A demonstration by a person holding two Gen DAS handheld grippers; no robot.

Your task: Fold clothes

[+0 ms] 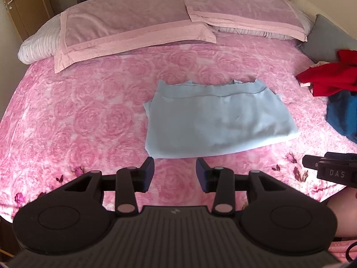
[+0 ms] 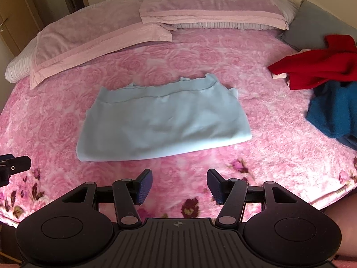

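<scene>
A light blue garment [image 1: 214, 118] lies folded into a flat rectangle on the pink rose bedspread [image 1: 89, 116], hem edge at the far side. It also shows in the right wrist view [image 2: 162, 120]. My left gripper [image 1: 174, 169] is open and empty, just short of the garment's near edge. My right gripper [image 2: 179, 182] is open and empty, a little back from the near edge. The right gripper's tip shows at the left wrist view's right side [image 1: 328, 167]. The left gripper's tip shows at the right wrist view's left edge [image 2: 13, 167].
A red garment [image 2: 316, 67] and a dark teal garment [image 2: 332, 114] lie crumpled at the bed's right side. A grey cushion [image 2: 312, 22] sits behind them. Two pink pillows [image 1: 125, 29] [image 1: 243, 6] lie at the headboard. A wooden door [image 1: 17, 6] stands far left.
</scene>
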